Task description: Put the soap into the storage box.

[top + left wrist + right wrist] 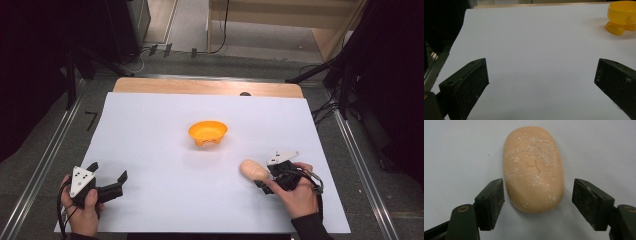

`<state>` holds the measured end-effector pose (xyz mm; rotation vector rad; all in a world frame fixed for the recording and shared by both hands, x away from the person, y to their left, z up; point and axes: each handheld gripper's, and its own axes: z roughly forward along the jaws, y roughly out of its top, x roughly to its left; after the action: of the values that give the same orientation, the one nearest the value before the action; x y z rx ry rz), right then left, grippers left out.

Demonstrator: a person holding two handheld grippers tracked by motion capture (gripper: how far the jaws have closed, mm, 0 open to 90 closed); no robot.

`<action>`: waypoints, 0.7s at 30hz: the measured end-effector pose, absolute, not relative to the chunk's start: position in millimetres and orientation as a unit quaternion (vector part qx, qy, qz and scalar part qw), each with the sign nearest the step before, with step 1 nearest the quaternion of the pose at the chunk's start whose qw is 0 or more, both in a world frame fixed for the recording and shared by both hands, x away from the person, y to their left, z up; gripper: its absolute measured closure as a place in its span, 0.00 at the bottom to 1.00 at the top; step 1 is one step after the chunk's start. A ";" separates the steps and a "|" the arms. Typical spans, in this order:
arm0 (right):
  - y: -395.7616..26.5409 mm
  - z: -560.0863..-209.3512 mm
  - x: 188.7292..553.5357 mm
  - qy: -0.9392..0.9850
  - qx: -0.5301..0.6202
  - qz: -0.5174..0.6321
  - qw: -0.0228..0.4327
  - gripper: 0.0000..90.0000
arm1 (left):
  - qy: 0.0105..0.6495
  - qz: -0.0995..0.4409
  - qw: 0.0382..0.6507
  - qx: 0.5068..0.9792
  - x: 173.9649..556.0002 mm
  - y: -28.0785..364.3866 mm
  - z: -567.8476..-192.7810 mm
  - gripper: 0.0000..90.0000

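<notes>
A white sheet (165, 150) covers nearly the whole tabletop, leaving a strip of bare wood (200, 86) along the far edge. Close to the middle of the sheet, a little toward the far edge, stands a small orange bowl (207, 132) on stubby feet, upright and open to the ceiling.

Near the front right corner lies a peach-coloured bar of soap (254, 170), flat on the sheet, its top dusted with pale specks and faintly scratched. The right gripper (267, 176) is brought up against it from the right-hand edge side, held in the person's right hand (297, 192). In the right gripper view its jaws stand apart on either side of the near end of the soap (534, 168): one jaw is right at the soap's flank, whether touching I cannot tell, while the other shows a clear gap of white sheet between itself and the bar. The soap rests on the tabletop, not lifted.

By the front left corner the left hand (82, 207) holds the left gripper (107, 172) low over the sheet. Its jaws are spread wide with nothing between them; in the left gripper view they frame bare white sheet, with the bowl (621, 17) off toward the far right.
</notes>
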<state>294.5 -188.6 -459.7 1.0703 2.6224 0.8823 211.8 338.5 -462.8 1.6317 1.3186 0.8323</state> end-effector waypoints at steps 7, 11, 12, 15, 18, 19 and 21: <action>-176.4 -460.0 299.6 0.886 0.355 0.285 0.087 0.34 | 0.525 0.336 0.426 0.656 211.8 337.4 -462.9 0.00; -171.7 -461.1 302.5 0.887 0.357 0.282 0.086 0.34 | 0.524 0.335 0.425 0.658 211.8 337.4 -462.9 0.00; -170.9 -461.1 303.0 0.887 0.357 0.280 0.087 0.34 | 0.524 0.335 0.425 0.658 211.9 337.4 -462.9 0.00; -169.2 -461.6 304.9 0.888 0.358 0.276 0.086 0.34 | 0.524 0.335 0.425 0.658 211.9 337.3 -462.9 0.00; -167.3 -462.3 306.1 0.889 0.355 0.274 0.085 0.34 | 0.524 0.335 0.424 0.658 212.0 337.1 -462.9 0.00; -166.7 -462.5 306.3 0.890 0.355 0.273 0.086 0.34 | 0.524 0.335 0.424 0.659 212.1 337.0 -463.0 0.00; -165.7 -462.9 307.2 0.890 0.353 0.273 0.087 0.35 | 0.523 0.336 0.423 0.660 212.1 336.6 -463.0 0.00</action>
<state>307.2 -165.7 -462.9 1.0530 2.6525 0.8144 212.1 336.6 -463.0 1.6512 1.3097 0.8400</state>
